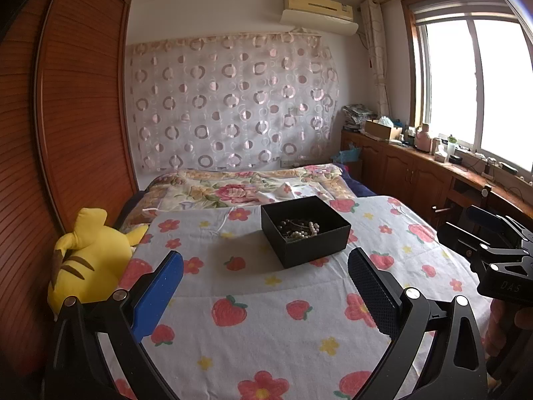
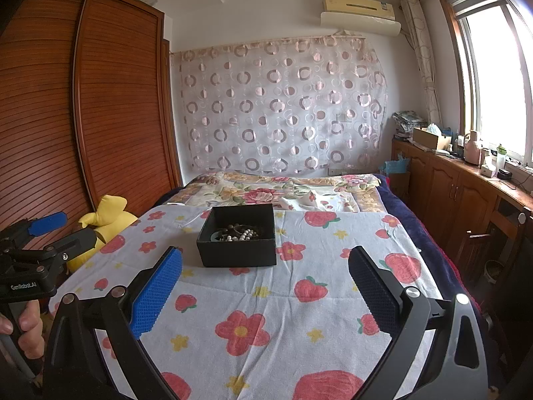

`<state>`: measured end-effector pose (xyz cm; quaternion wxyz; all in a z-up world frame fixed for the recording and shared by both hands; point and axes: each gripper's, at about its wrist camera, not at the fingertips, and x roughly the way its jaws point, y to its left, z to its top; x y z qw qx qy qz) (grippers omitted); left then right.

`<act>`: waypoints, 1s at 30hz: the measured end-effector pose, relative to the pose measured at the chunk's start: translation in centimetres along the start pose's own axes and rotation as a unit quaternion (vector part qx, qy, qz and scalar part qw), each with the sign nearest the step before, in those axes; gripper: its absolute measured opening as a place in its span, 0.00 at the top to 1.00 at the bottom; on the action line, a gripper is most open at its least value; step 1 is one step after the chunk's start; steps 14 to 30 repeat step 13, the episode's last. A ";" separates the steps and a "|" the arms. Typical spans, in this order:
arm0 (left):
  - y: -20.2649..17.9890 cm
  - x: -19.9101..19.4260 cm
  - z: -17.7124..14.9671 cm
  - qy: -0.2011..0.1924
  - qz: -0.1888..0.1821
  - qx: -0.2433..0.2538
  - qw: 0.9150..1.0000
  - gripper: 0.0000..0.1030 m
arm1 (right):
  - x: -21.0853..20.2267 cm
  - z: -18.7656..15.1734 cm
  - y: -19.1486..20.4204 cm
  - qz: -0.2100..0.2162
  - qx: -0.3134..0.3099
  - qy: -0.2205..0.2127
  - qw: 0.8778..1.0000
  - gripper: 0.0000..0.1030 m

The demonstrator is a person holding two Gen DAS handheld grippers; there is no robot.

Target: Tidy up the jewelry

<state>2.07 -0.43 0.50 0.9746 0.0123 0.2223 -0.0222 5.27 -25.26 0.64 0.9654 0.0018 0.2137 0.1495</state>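
Observation:
A black open box [image 1: 311, 248] stands on the strawberry-print sheet [image 1: 266, 316] on the bed. Inside it lies a tangle of jewelry [image 1: 299, 228] with white pearl beads and darker beads. It shows in the right wrist view too, as box [image 2: 238, 253] and jewelry [image 2: 238, 233]. My left gripper [image 1: 265, 261] is open and empty, held above the sheet short of the box. My right gripper [image 2: 265, 261] is open and empty, also short of the box. Each gripper shows at the edge of the other's view: the right one [image 1: 499, 250], the left one [image 2: 43, 243].
A yellow plush toy [image 1: 83, 263] lies at the bed's left edge by the wooden wardrobe [image 1: 66, 116]. A floral quilt [image 1: 240, 186] covers the far bed. Wooden cabinets [image 1: 416, 166] with clutter run under the window on the right.

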 end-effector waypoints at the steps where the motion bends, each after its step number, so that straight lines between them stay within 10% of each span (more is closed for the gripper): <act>1: 0.0 0.0 0.0 0.000 -0.001 0.000 1.000 0.07 | 0.0 0.0 0.0 0.001 0.000 0.000 1.000 0.02; 30: 0.1 0.1 -0.1 0.000 -0.001 0.000 1.000 0.07 | -0.2 0.0 -0.1 0.000 0.000 -0.001 1.000 0.02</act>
